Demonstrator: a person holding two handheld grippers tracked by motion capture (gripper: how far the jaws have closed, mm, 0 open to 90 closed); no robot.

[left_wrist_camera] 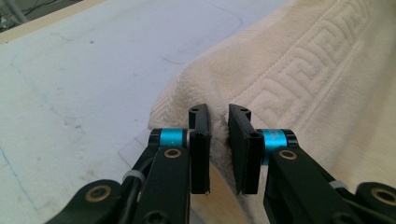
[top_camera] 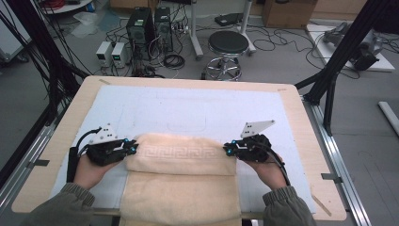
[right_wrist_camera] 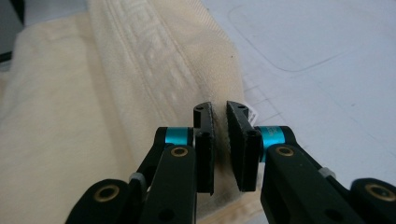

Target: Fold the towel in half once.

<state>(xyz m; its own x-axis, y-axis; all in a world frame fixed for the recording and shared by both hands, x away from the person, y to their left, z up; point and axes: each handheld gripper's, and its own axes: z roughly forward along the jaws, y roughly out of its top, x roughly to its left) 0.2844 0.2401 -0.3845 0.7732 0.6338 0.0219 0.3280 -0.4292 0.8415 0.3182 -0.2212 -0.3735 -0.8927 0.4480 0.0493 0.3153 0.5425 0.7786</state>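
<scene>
On a wooden table (top_camera: 301,127) under a pale blue mat (top_camera: 188,108), with a stool (top_camera: 228,44) and computer towers (top_camera: 141,26) on the cabled floor beyond, the left gripper (top_camera: 132,149) and right gripper (top_camera: 227,149) each pinch a folded edge of the cream towel (top_camera: 181,181) at the near edge.

Wooden table (top_camera: 301,141) topped with a pale blue mat (top_camera: 188,108), faint outlines drawn on it. Behind on the floor: black round stool (top_camera: 228,43), two PC towers (top_camera: 149,26), two small power supply boxes (top_camera: 112,53), loose cables (top_camera: 277,40), cardboard box (top_camera: 288,12).
</scene>
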